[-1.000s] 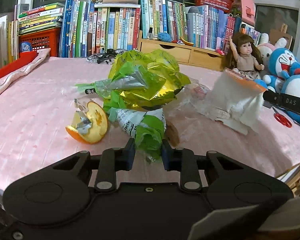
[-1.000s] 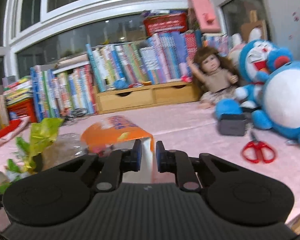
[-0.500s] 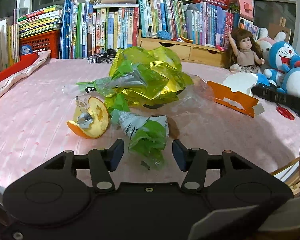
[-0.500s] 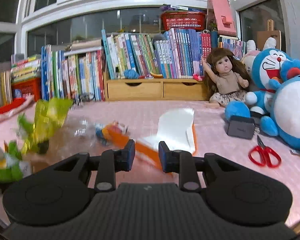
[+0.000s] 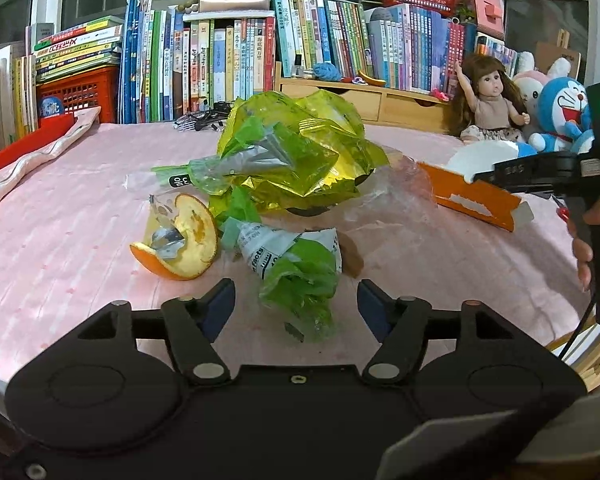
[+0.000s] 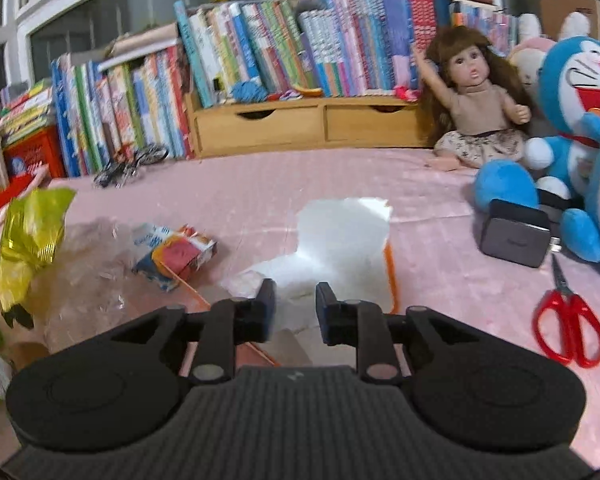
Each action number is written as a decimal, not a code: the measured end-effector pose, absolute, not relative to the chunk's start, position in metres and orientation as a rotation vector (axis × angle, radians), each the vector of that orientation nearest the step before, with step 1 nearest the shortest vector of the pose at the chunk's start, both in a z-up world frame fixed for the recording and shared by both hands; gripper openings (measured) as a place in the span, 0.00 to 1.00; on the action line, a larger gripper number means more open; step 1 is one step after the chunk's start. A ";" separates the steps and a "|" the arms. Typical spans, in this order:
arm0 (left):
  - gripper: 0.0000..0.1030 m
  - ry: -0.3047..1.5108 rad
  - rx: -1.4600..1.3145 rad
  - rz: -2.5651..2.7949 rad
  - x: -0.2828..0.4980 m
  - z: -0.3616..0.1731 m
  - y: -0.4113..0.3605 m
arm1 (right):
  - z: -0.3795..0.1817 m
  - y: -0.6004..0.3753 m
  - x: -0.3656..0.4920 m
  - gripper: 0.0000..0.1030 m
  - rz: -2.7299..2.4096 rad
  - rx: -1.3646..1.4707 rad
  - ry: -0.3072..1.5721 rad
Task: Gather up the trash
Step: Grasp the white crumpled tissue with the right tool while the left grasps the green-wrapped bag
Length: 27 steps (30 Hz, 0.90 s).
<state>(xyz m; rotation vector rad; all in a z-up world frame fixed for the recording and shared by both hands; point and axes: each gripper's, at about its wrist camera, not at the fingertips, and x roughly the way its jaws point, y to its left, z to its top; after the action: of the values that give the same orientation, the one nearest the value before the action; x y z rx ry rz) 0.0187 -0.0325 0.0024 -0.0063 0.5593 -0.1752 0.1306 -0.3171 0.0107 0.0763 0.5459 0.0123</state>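
In the left wrist view my left gripper (image 5: 294, 296) is open and its jaws are still opening. A crumpled green-and-white wrapper (image 5: 296, 276) lies on the pink cloth between the fingers, and the pads do not touch it. Just left of it is an orange peel (image 5: 180, 240); behind it is a yellow-green foil bag (image 5: 296, 160). My right gripper (image 6: 296, 290) is open a little, jaws opening. It hangs over the near end of a torn white-and-orange carton (image 6: 340, 236) that lies flat, free of the pads.
A small squashed drink carton (image 6: 176, 254) and clear plastic film (image 6: 84, 280) lie left of the torn carton. Red scissors (image 6: 568, 328), a black charger (image 6: 514, 236), a doll (image 6: 476, 116) and blue plush toys (image 6: 580, 92) crowd the right. Books (image 5: 228, 60) and wooden drawers (image 6: 308, 124) line the back.
The left jaws spread apart and let go of the green wrapper, which now rests on the cloth. The right gripper released the orange-and-white carton, which dropped flat, and shifted sideways over it.
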 end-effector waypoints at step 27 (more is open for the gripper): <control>0.82 0.467 -0.108 -0.149 0.037 -0.006 -0.033 | 0.037 -0.300 0.082 0.23 0.014 0.045 0.311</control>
<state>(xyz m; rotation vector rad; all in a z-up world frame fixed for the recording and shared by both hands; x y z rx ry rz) 0.0366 -0.0325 -0.0063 -0.1075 0.4673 -0.1487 0.0821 -0.3000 0.0367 0.0448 0.3110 0.0142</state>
